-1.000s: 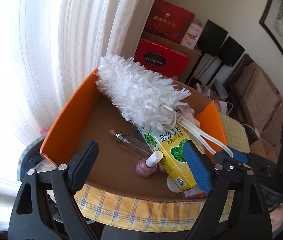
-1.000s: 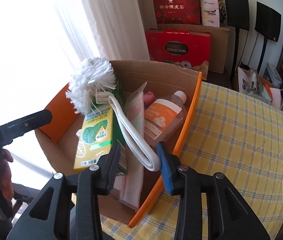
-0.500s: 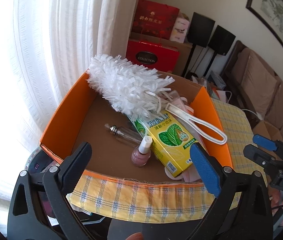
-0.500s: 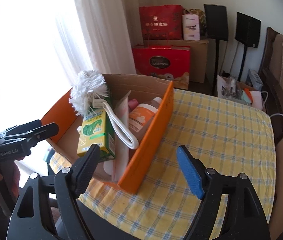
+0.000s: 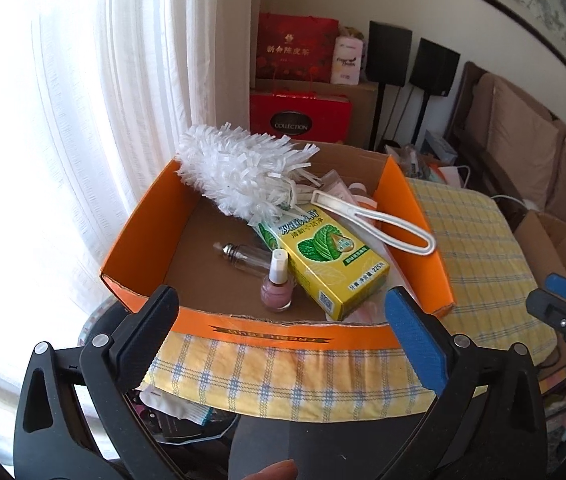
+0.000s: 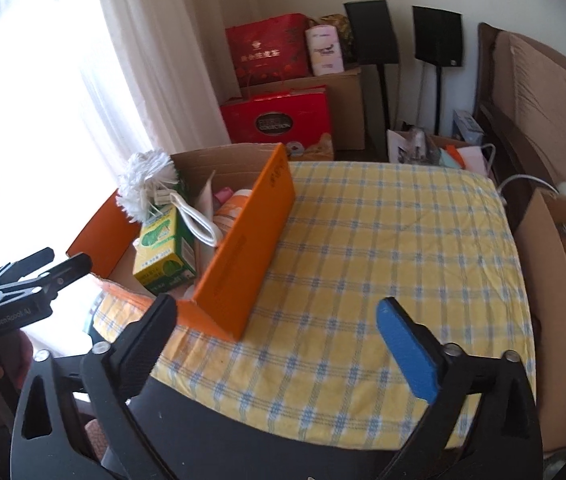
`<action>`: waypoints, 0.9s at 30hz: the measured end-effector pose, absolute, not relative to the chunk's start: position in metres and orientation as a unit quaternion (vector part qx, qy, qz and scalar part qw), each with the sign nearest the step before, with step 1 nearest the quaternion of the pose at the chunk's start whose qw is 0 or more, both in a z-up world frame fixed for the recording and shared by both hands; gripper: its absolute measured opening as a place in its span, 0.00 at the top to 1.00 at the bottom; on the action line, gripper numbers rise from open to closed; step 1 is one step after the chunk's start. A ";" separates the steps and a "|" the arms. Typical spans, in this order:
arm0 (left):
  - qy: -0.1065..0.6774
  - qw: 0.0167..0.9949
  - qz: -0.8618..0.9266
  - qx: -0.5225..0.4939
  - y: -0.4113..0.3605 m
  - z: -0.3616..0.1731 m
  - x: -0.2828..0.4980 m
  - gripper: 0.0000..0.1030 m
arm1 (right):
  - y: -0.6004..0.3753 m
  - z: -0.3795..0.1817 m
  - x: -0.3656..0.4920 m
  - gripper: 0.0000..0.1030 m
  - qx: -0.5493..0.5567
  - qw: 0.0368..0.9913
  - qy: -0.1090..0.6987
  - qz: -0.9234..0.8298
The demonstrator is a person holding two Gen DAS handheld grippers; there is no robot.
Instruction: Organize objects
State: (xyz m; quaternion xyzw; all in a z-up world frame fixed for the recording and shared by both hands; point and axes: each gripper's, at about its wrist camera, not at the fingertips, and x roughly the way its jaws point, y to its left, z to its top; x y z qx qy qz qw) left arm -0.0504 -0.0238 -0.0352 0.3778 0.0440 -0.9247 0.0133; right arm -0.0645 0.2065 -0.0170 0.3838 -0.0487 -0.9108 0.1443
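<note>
Both hand-held grippers released over the packed box

The left hand-held gripper (image 5: 279, 316) and right hand-held gripper (image 6: 275, 322) have just been opening and hold nothing. On the table (image 6: 383, 248), the orange box (image 5: 299, 330) holds, left to right, a clear bottle (image 5: 245, 258), nail polish (image 5: 277, 290), toothpaste carton (image 5: 323, 260) and white duster (image 5: 243, 172).

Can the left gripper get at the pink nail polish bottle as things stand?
Probably yes. The left gripper is open and empty, the nail polish bottle stands upright behind the low front wall of the box, toothpaste carton close beside.
</note>
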 end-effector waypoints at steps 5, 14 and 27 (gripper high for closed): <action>0.046 0.000 -0.925 0.376 -0.016 -0.033 -0.038 0.00 | 0.224 -0.015 -0.046 0.01 0.372 0.112 -0.066 -0.919; 0.032 -0.011 -0.925 0.380 -0.003 -0.032 -0.020 0.00 | 0.231 -0.011 -0.023 0.01 0.361 0.074 -0.063 -0.927; 0.024 -0.005 -0.932 0.361 0.002 -0.017 0.006 0.00 | 0.229 -0.004 0.000 0.01 0.352 0.049 -0.046 -0.933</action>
